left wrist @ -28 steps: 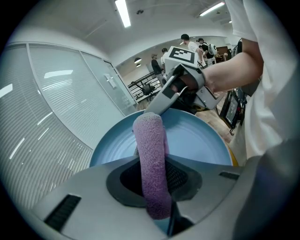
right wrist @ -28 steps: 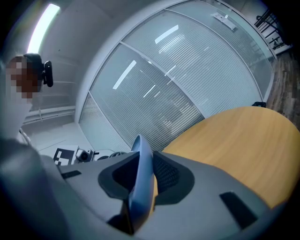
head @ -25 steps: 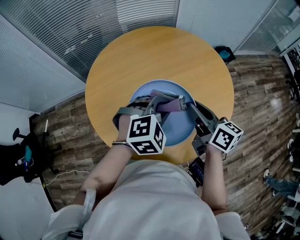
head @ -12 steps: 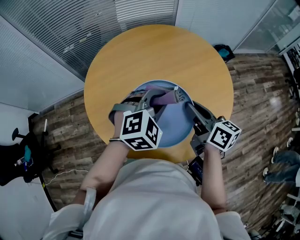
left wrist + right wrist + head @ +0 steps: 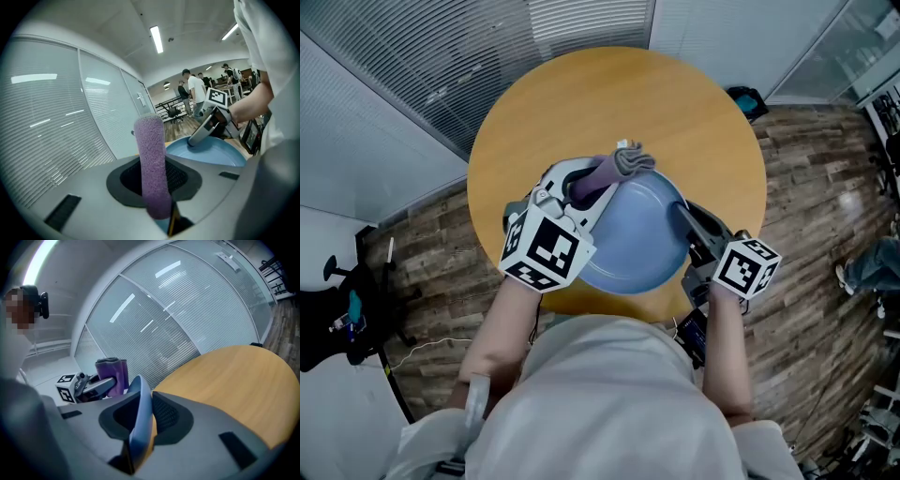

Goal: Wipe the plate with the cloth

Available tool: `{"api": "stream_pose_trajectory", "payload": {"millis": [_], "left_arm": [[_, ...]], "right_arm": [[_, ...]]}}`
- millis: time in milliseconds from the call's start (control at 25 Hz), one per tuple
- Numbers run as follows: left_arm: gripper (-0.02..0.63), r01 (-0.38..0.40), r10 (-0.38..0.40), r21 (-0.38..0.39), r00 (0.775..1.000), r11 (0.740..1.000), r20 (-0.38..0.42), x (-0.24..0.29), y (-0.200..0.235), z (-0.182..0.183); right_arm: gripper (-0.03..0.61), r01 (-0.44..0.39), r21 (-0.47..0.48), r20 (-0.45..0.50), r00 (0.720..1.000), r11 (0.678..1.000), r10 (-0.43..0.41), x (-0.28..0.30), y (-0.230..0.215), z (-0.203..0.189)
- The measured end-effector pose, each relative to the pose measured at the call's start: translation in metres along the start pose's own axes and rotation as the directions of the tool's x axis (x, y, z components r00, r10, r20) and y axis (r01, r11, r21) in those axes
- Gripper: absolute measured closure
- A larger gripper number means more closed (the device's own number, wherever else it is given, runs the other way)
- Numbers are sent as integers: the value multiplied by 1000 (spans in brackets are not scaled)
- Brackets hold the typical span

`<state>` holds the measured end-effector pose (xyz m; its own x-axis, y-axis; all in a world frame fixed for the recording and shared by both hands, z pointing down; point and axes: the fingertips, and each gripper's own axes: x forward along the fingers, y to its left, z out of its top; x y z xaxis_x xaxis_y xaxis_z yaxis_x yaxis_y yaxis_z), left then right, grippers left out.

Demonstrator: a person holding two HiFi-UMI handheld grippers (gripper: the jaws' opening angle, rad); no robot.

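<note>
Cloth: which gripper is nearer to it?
Left. The left gripper clamps the cloth; the right gripper, jaws just closing further on the plate rim, sits across the plate.

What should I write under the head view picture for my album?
Left gripper holds a purple cloth by the blue plate's far edge; right gripper, jaws just tightened, pinches its rim.

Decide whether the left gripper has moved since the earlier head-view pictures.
Yes. The left gripper, holding the cloth, has shifted left against the table.

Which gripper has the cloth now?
The left gripper: its jaws pinch the purple cloth. The right gripper grips the blue plate instead, by its rim, its jaws having just closed further.
</note>
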<state>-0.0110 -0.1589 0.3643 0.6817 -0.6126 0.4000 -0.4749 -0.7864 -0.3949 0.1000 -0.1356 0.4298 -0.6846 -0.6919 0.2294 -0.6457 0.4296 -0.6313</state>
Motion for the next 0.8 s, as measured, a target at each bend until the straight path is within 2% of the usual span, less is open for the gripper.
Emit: {"api": "stream_pose_trajectory", "payload": {"millis": [240,440,680,800], "left_arm": [[535,-122,129,-64,985,990,119,-23,26,4],[535,-149,177,-162,969,975,170,-36,40,-4],[535,-182,266,-324,935,928,235,-63,49,-25],[535,-205,297,-343,924,917,242,-66,53,-33]], "right_arm": [[505,8,20,18,1000,1000,-9,-3,-10,0],[506,25,37,43,999,999,-26,-8,-22,11],[506,40,92,94,994,995,-49,-18,-34,17],[506,26,123,114,993,992,-40,-17,-40,22]]}}
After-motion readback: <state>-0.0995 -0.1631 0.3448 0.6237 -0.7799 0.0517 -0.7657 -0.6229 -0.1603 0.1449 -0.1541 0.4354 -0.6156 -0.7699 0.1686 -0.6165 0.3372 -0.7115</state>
